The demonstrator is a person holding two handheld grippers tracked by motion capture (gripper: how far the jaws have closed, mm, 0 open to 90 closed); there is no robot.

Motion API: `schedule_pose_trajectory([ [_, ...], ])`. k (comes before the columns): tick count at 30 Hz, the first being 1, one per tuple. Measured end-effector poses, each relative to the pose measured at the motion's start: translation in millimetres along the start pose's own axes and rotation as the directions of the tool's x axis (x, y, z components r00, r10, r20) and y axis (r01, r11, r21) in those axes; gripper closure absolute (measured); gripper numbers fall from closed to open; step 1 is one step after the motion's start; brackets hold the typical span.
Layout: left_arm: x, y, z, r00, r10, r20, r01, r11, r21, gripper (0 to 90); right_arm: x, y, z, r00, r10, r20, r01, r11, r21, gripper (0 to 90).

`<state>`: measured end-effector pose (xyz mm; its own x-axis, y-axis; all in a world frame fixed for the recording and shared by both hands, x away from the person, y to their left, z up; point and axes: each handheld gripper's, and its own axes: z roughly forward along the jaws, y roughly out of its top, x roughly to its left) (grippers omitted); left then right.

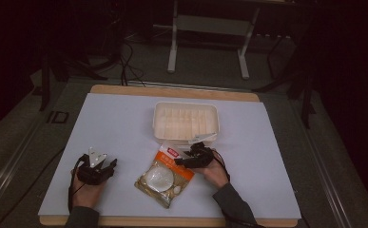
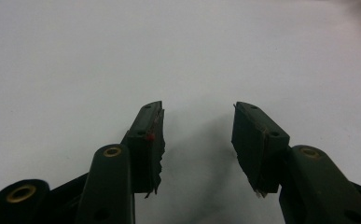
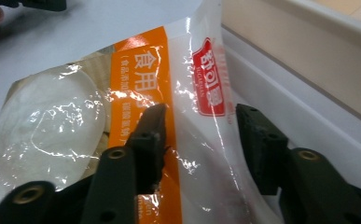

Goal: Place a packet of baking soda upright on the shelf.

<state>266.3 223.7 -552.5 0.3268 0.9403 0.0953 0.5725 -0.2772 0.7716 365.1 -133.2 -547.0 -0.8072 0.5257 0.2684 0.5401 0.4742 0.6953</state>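
The right gripper (image 3: 199, 135) stands with jaws spread over the top edge of the clear plastic food packet with an orange band (image 1: 165, 175), not pressing it. The packet lies at six o'clock of the cream plastic tub (image 1: 185, 122). The left gripper (image 2: 197, 140), at nine o'clock of the packet, gapes over the white table sheet (image 1: 115, 128).

Dim lab, white-topped table (image 1: 124, 123), metal stand legs (image 1: 173, 52), floor cables (image 1: 127, 61)

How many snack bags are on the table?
1. The snack bag lies near the table's front, just before the white bin, at the right gripper.
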Motion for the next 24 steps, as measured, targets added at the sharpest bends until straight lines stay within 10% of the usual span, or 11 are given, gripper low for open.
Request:
schedule_pose_trajectory([
  [24,-0.7,0.2,0.4,1.0000,0.004,-0.003,-0.004,1.0000,0.003,53.1,0.8,7.0,1.9,0.9940,-0.046,0.099,0.040,0.997,0.060,89.9],
])
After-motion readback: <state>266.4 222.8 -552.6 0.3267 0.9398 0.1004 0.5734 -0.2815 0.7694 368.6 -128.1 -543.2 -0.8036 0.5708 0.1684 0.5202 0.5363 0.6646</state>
